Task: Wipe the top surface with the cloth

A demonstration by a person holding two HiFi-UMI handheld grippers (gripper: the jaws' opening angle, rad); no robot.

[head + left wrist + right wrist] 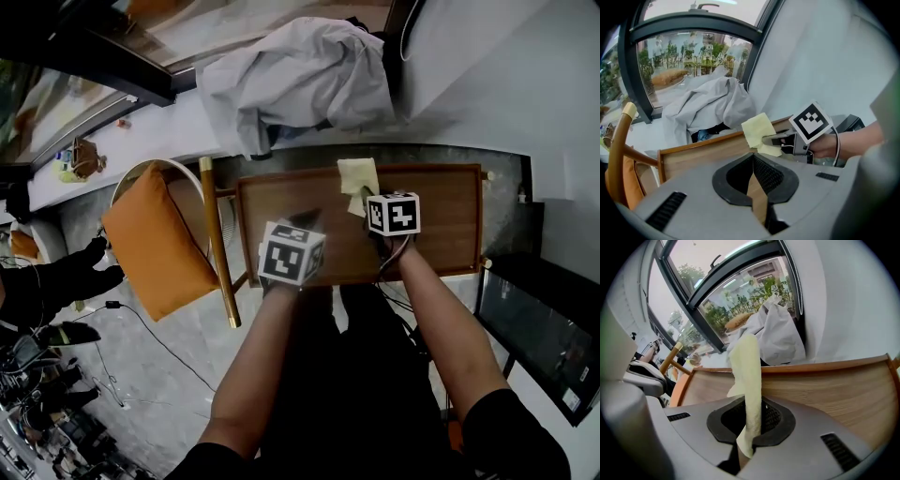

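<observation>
The right gripper (367, 206) is pinching the yellow cloth (357, 175) by one edge at the far middle of the wooden table top (441, 225). Most of the cloth sticks up out of the jaws in a loose fold. From the left gripper's side it looks to be held just off the wood rather than flat on it.

The left gripper (753, 159) sits nearer and to the left, jaws pressed together on nothing.

To wipe well, I'd tip the right gripper down so a broad flap of cloth lies on the wood, not only the pinched edge. Then I'd draw long overlapping strokes from left to right, working from far to near. The raised rim needs care at the corners, and the left gripper should keep out of the stroke's path.
</observation>
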